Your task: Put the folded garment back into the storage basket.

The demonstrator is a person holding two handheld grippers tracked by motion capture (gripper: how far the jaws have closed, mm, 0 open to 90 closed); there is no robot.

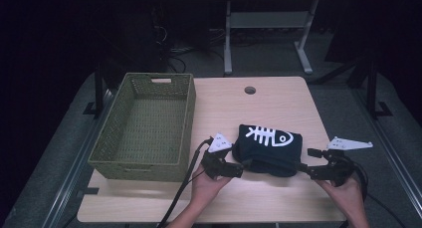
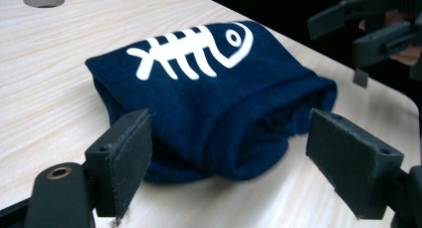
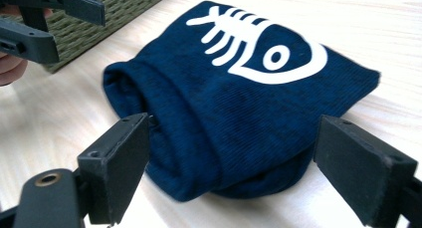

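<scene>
A folded navy garment (image 1: pixel 268 149) with a white fish-skeleton print lies on the light wooden table (image 1: pixel 259 103), right of centre. My left gripper (image 1: pixel 238 163) stands open at the garment's near left edge. In the left gripper view the rolled fold (image 2: pixel 224 123) sits between the wide-apart jaws of the left gripper (image 2: pixel 229 138), untouched. My right gripper (image 1: pixel 308 161) is open at the near right edge. Its own view has the garment's folded end (image 3: pixel 239 103) between the spread jaws of the right gripper (image 3: pixel 234 143). Each gripper view catches the other gripper: the right gripper (image 2: pixel 361 31) and the left gripper (image 3: pixel 47 21).
A green woven basket (image 1: pixel 185 116) with nothing in it stands on the table's left part, close to the garment. A round cable hole (image 1: pixel 250 90) is in the table's far middle. Bare wood lies in front of and behind the garment. Desk legs and cables stand on the dark floor beyond.
</scene>
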